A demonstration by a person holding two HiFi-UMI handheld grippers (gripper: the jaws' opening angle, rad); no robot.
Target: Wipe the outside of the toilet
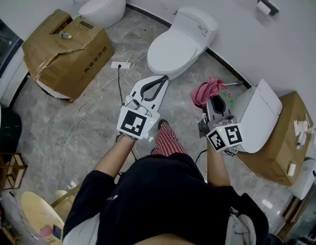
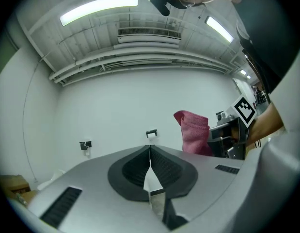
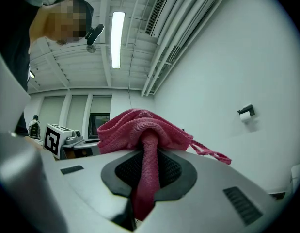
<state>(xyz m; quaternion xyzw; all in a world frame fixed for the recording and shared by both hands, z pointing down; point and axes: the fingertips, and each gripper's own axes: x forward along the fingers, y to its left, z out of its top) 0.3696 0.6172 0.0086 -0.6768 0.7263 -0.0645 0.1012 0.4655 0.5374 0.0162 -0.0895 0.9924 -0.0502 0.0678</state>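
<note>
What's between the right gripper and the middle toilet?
Head view: only the pink cloth that the right gripper clamps, then bare grey floor up to the middle toilet.

A pink cloth (image 1: 206,91) stood out against a white toilet (image 1: 180,42), brown boxes (image 1: 66,50), a grey marbled floor (image 1: 96,131), red-checked trousers (image 1: 169,139) and a black top (image 1: 163,193), while black-and-white square markers patterned the left gripper (image 1: 160,80) and right gripper (image 1: 217,102).

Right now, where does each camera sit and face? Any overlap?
Head view: on the person's head, steeply down at toilet and floor; forearms, left claw, right claw show.
Left gripper view: on left claw, tilted up at wall and ceiling light; shut empty jaws show.
Right gripper view: on right claw, tilted up at wall; jaws shut on pink cloth.
Shared: pink cloth in all three.
</note>
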